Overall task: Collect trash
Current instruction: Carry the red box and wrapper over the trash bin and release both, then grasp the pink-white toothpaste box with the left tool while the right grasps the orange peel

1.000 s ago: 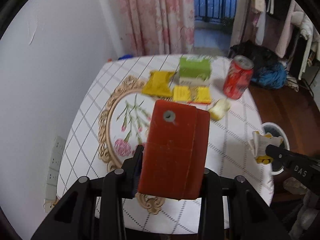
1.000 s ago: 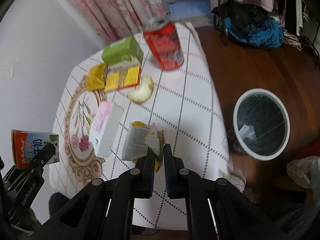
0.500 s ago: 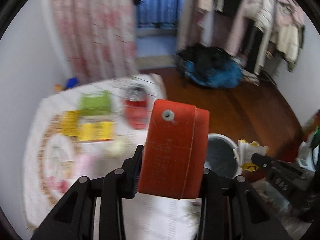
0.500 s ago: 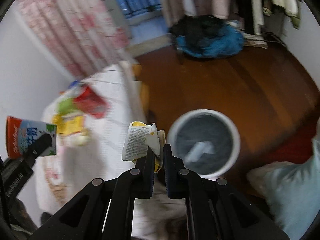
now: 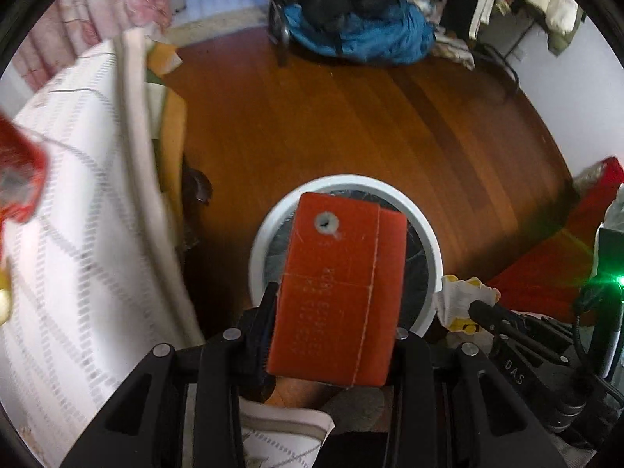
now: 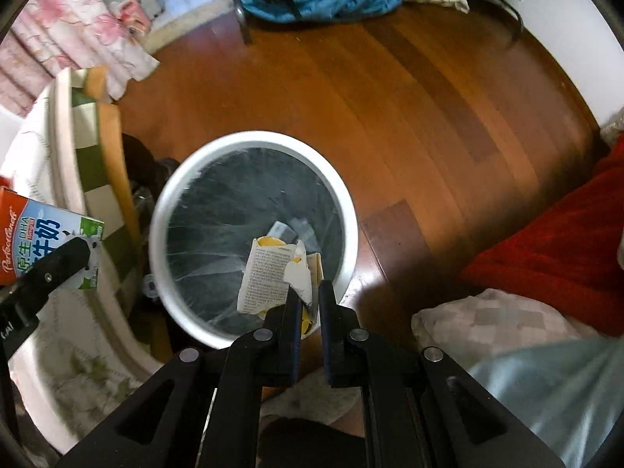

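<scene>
Items counted: two grippers, the left gripper (image 5: 331, 308) and the right gripper (image 6: 308, 300). One red milk carton (image 5: 337, 292). One crumpled paper wrapper (image 6: 273, 277). One white-rimmed trash bin (image 6: 163, 210) with a dark liner, containing one small pale scrap (image 6: 282, 230). One red can (image 5: 17, 179), blurred, on one tabletop (image 5: 78, 234). One blue bundle (image 5: 362, 35) on the floor.
</scene>
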Available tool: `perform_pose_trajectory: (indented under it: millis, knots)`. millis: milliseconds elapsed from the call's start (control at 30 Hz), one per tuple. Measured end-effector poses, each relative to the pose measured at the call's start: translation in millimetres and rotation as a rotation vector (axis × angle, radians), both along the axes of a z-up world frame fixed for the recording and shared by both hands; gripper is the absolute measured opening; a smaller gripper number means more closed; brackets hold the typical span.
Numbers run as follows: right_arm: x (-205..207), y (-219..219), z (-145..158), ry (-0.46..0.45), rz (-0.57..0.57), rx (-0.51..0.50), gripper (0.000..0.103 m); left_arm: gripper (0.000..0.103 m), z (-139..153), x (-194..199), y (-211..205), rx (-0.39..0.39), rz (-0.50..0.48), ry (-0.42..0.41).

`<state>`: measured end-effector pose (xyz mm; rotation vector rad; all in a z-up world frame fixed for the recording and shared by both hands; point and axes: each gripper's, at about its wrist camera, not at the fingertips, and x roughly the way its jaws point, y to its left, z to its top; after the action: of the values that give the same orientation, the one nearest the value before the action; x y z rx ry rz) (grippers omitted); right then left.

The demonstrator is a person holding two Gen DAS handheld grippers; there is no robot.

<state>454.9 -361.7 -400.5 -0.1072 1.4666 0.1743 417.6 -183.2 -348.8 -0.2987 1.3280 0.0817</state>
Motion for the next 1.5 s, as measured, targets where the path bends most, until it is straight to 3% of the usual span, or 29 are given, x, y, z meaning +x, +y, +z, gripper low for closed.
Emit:
perform_pose_trajectory:
  millis: [367, 433, 467, 500, 533, 567, 600, 667, 767, 1167, 1500]
  knots:
    - [15.7, -2.4, -58.8, 0.07, 0.004, -0.023, 0.009, 0.035, -31.2, 11.9, -11.1, 0.006, -0.039, 0.059]
    - [17.3, -1.3, -63.5, 0.078, 0.001, -0.033, 0.01, 0.046, -33.2, 11.1, -10.4, 0.02, -0.038, 0.058]
    - [17.6, -0.6, -65.9, 0.083, -0.001, -0.041, 0.015, 0.066, -33.7, 10.8, -10.2, 0.028, -0.038, 0.055]
    - [17.5, 0.6, -67.2, 0.085, -0.007, -0.047, 0.032, 0.084, -32.9, 9.7, -10.4, 0.033, -0.038, 0.053]
    - [17.9, 0.1, -67.2, 0.083, -0.013, -0.052, 0.047, 0.09, -31.4, 8.4, -10.8, 0.039, -0.042, 0.049]
    - [17.4, -1.4, -65.4, 0.077, -0.022, -0.051, 0.071, 0.091, -31.9, 8.1, -11.9, 0.044, -0.044, 0.049]
    - [17.1, -2.4, -63.6, 0.072, -0.024, -0.049, 0.084, 0.091, -31.6, 7.1, -12.4, 0.053, -0.045, 0.05]
    - [14.6, -2.0, -58.6, 0.065, -0.025, -0.059, 0.087, 0.091, -30.1, 5.6, -12.2, 0.058, -0.045, 0.049]
    - [10.7, -2.4, -49.5, 0.054, -0.028, -0.07, 0.103, 0.091, -27.4, 4.3, -11.7, 0.072, -0.042, 0.042]
    - [-7.5, -13.7, 4.2, -0.016, -0.047, -0.072, 0.103, 0.092, 6.0, -10.3, -7.8, 0.109, -0.026, -0.004]
    - [-32.3, -19.5, 82.7, -0.111, -0.055, -0.035, 0.103, 0.092, 73.9, -40.9, -4.2, 0.137, -0.012, -0.101]
